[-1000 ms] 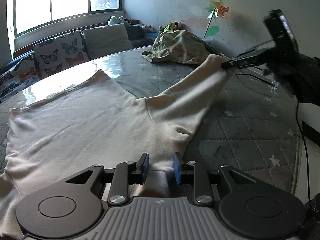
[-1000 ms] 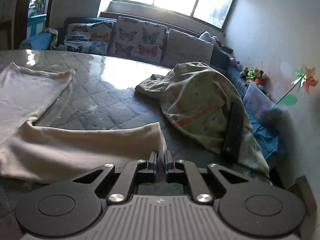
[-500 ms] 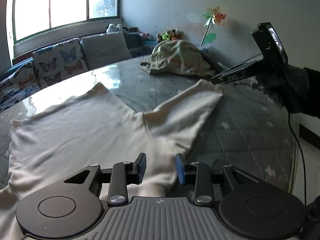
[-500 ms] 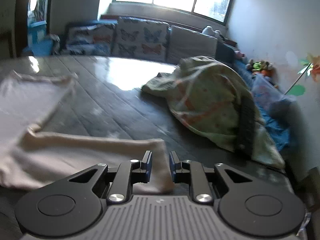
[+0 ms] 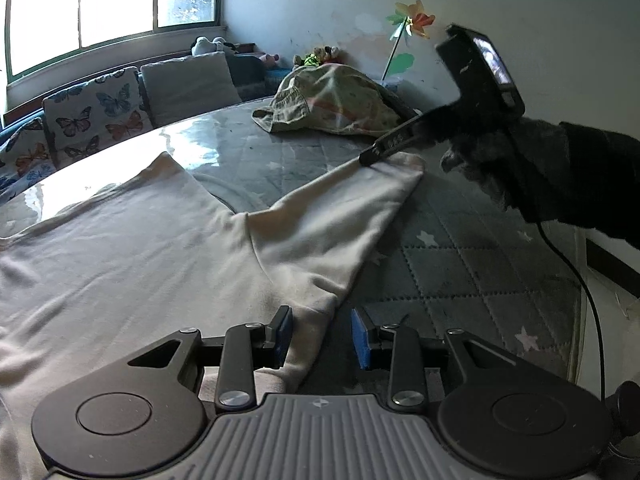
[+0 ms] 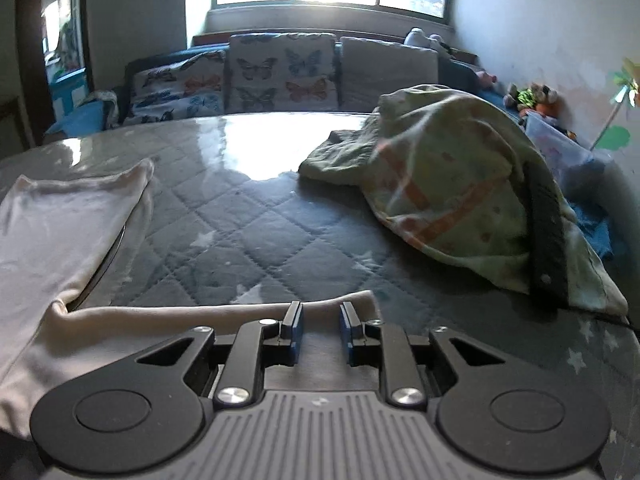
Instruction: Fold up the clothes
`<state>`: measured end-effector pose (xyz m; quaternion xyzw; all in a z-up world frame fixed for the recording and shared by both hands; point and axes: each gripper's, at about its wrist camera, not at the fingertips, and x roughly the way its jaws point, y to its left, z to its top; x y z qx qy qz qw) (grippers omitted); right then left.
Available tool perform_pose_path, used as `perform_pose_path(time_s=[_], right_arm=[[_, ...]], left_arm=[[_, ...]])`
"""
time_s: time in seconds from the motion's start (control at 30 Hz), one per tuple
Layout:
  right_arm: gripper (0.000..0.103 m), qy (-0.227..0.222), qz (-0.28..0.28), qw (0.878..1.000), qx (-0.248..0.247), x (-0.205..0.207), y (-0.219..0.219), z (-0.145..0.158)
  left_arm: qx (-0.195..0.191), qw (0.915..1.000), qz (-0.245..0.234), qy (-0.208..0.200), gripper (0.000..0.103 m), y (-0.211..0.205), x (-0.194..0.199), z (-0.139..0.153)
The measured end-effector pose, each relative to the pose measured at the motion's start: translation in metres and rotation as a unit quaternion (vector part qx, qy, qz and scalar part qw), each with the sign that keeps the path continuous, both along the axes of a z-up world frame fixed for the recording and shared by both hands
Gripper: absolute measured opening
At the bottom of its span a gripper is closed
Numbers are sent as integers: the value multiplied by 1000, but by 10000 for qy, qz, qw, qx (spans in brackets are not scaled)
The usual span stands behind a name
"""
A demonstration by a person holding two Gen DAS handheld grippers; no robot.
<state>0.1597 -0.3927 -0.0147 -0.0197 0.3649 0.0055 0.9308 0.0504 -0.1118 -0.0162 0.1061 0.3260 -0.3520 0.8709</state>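
The cream garment (image 5: 132, 256) lies spread flat on the quilted surface (image 5: 460, 264), no fold made yet (all folding remains). The left gripper (image 5: 320, 334) and right gripper (image 6: 320, 330) hover fingers spread, pinching nothing. At 12 o'clock a floral heap (image 6: 452, 196); no containers visible

One cream shirt (image 5: 132, 256) spread flat; one patterned green cloth (image 5: 336, 100) heaped at the table's (image 6: 280, 216) far right edge; two grippers, left (image 5: 320, 332) and right (image 6: 319, 328); one pinwheel (image 5: 412, 20); three butterfly cushions (image 6: 280, 72).
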Motion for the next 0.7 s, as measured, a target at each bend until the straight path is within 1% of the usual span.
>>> perform_pose_path(time_s=[0.03,0.07,0.13,0.2,0.27,0.3,0.37,0.4,0.43,0.47,0.5,0.57,0.7], right_arm=[[22,-20,35,10000,14,-5,0,3],[28,-40,71,10000,29,-10,-1,5],[36,-78,206,9998,17,-21,3,10],[37,-109,371,9993,-6,-33,8,13],[37,-107,503,9987,69,-44,14,13],[37,-99,551,9984,107,-48,16,12],[37,-75,590,9982,84,-53,18,8],[37,-51,596,9982,75,-55,18,6],[37,-1,562,9984,74,-55,17,3],[37,27,514,9986,79,-54,15,1],[37,38,431,9990,91,-54,10,-1],[37,42,288,9995,116,-53,3,-2],[37,6,41,9999,138,-53,-10,-1]], left_arm=[[-5,10000,8,5,40,0,0,0],[-7,10000,18,6,43,0,0,0],[-12,10000,28,-1,46,0,0,0],[-16,10000,30,-32,50,0,-1,2],[-23,10000,57,-77,58,0,-2,4],[-32,9999,84,-98,60,0,-2,5],[-48,9998,140,-146,74,1,-3,7],[-60,9997,176,-184,79,3,-4,9],[-74,9995,212,-228,87,4,-4,10],[-89,9993,248,-275,93,5,-5,12],[-107,9991,277,-307,95,7,-6,14],[-146,9987,332,-360,102,10,-7,18],[-226,9978,451,-429,103,15,-7,24]])
